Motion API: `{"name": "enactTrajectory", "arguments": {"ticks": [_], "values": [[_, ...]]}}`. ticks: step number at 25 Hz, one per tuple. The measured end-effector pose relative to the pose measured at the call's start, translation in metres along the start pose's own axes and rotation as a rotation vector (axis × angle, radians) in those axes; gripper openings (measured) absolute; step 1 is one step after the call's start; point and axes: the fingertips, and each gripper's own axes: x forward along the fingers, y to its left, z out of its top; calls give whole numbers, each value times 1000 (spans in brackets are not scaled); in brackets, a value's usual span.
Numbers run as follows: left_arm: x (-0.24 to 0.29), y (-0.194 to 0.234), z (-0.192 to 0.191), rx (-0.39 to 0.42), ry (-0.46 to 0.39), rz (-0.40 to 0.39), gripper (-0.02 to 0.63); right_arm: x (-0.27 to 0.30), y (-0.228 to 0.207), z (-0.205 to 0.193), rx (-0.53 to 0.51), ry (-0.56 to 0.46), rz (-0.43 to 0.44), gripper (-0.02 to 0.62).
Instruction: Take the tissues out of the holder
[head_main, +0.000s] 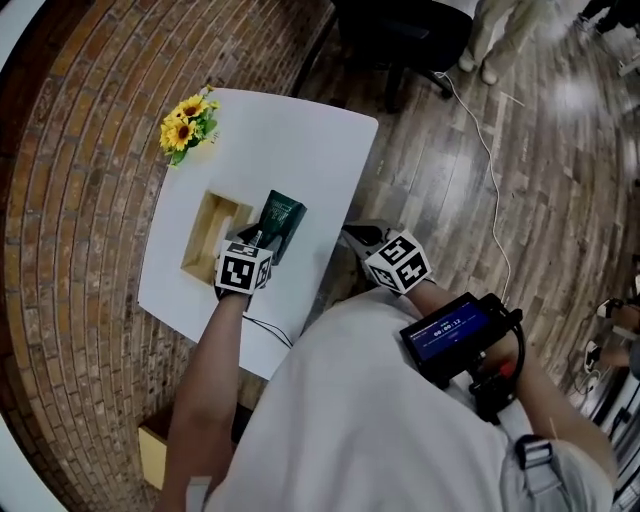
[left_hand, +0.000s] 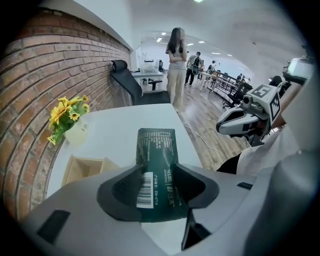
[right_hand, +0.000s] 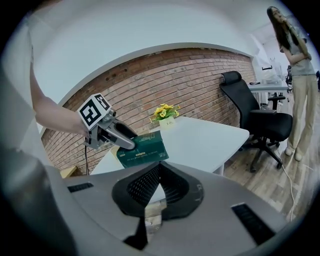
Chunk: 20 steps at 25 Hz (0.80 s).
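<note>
Left gripper (head_main: 260, 243) clamping tissue pack (head_main: 285, 218), forearm (head_main: 215, 370) outstretched

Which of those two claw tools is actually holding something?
The left gripper: its jaws clamp a dark green tissue pack above the white table. The right gripper is shut on nothing, out past the table's edge.

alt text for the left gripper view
The left hand-held gripper grips a dark green tissue pack over a white table; a wooden holder and yellow sunflowers sit at left by a brick wall.
</note>
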Motion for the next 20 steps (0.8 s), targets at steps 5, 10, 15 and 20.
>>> {"name": "enactTrajectory", "arguments": {"ticks": [5, 10, 15, 20], "values": [[19, -10, 5, 31, 7, -6, 221, -9, -6, -4, 18, -4, -25, 5], [32, -13, 7, 50, -2, -14, 222, -15, -11, -9, 33, -5, -47, 5], [35, -10, 8, 108, -3, -13, 256, -10, -10, -10, 34, 1, -43, 5], [26, -7, 14, 86, -71, 12, 267, -3, -6, -7, 22, 3, -23, 5]]}}
